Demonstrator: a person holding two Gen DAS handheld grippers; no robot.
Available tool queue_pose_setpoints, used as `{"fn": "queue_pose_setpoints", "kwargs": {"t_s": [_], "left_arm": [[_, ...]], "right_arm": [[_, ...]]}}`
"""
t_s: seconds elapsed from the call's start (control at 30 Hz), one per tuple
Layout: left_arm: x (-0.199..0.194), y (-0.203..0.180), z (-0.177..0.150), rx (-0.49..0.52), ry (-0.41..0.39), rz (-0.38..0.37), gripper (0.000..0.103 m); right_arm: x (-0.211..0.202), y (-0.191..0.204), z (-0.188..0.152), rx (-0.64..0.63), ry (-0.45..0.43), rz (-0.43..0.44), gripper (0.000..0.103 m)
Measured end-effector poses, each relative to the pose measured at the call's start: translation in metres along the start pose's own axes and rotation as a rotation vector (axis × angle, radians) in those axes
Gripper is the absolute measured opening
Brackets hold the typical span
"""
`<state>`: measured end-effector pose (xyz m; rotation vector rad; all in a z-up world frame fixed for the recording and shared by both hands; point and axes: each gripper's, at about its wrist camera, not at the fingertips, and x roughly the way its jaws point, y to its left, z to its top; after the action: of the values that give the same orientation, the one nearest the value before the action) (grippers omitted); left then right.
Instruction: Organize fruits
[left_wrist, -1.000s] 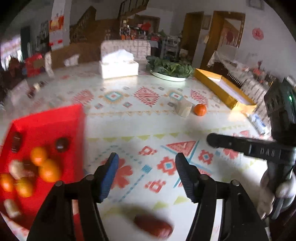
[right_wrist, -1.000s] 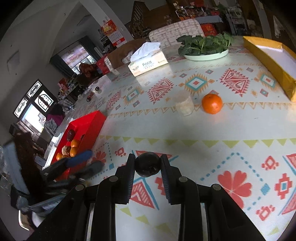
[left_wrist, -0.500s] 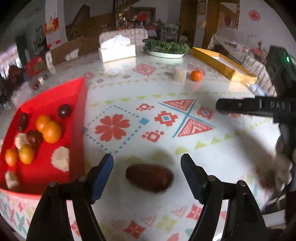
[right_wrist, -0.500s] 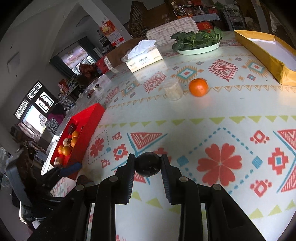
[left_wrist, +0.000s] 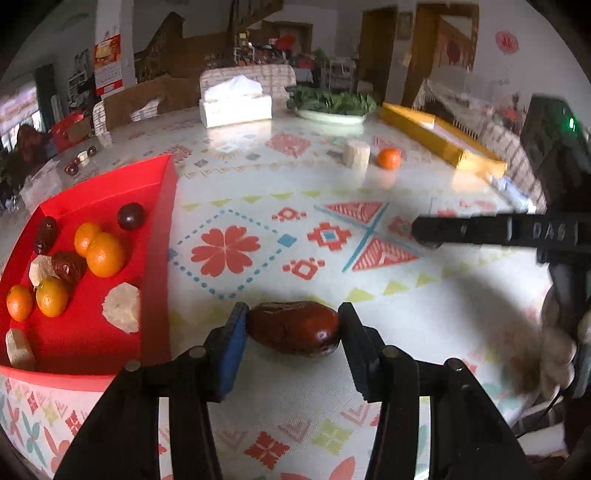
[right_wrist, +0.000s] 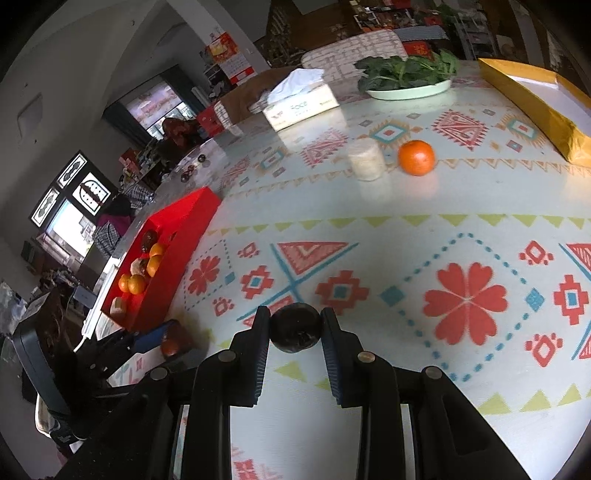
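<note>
- Currently, the red date (left_wrist: 293, 328) lies on the patterned tablecloth (left_wrist: 369, 221), lengthwise between the two pads of the left gripper (left_wrist: 291, 332).
- Left gripper: jaws closing; both pads appear to meet the ends of the date, which rests on the cloth.
- Right gripper (right_wrist: 294, 328): jaws clamped on a dark round fruit (right_wrist: 294, 328), held above the tablecloth.
- The red tray (left_wrist: 155, 258) stands just left of the date, near the table's front edge.
- Tray contents: several oranges (left_wrist: 105, 254), dark dates (left_wrist: 68, 266), one dark round fruit (left_wrist: 130, 216) and pale banana pieces (left_wrist: 122, 307).
- A single orange (right_wrist: 416, 157) and a pale banana cylinder (right_wrist: 366, 159) stand just beside each other farther out on the cloth, well apart from the tray.
- In the left wrist view, the right gripper shows at the right edge as a black finger pointing left, with a pale gloved hand (left_wrist: 557, 354) below it.
- At the far side of the table: a tissue box (left_wrist: 235, 105), a plate of leafy greens (left_wrist: 332, 105) and a yellow box lid (left_wrist: 439, 138).
- A few small dark fruits (left_wrist: 72, 168) lie at the far left edge of the table, beyond the tray.
</note>
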<state>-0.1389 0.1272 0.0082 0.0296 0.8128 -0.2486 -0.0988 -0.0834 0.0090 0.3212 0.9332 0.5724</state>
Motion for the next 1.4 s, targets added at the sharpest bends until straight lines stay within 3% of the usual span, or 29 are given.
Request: {"fn": "queue_pose_setpoints", "kwargs": {"t_s": [0.17, 0.37, 0.5, 0.73, 0.97, 1.1, 1.2, 1.27, 1.4], "left_arm": [[-0.029, 0.021, 0.009, -0.087, -0.076, -0.020, 0.049], [-0.059, 0.061, 0.013, -0.166, -0.134, 0.041, 0.049], [-0.067, 0.097, 0.008, -0.237, -0.141, 0.107, 0.049], [-0.068, 0.152, -0.006, -0.347, -0.118, 0.198, 0.049], [-0.061, 0.170, -0.012, -0.395, -0.098, 0.191, 0.049], [-0.058, 0.174, -0.014, -0.422, -0.097, 0.184, 0.062], [-0.057, 0.177, -0.015, -0.436, -0.096, 0.183, 0.064], [-0.059, 0.178, -0.015, -0.445, -0.098, 0.185, 0.066], [-0.061, 0.178, -0.015, -0.460, -0.101, 0.192, 0.071]], "right_arm": [[0.003, 0.016, 0.006, 0.003, 0.008, 0.097, 0.031], [0.020, 0.031, 0.021, 0.115, 0.061, 0.401, 0.031], [0.037, 0.050, 0.028, 0.166, 0.105, 0.530, 0.031], [0.073, 0.124, 0.035, 0.050, 0.169, 0.524, 0.031], [0.106, 0.169, 0.035, -0.079, 0.184, 0.414, 0.031], [0.117, 0.176, 0.033, -0.111, 0.177, 0.359, 0.032], [0.120, 0.172, 0.036, -0.103, 0.174, 0.344, 0.033], [0.120, 0.167, 0.038, -0.093, 0.163, 0.341, 0.046], [0.116, 0.163, 0.040, -0.086, 0.146, 0.349, 0.050]]}}
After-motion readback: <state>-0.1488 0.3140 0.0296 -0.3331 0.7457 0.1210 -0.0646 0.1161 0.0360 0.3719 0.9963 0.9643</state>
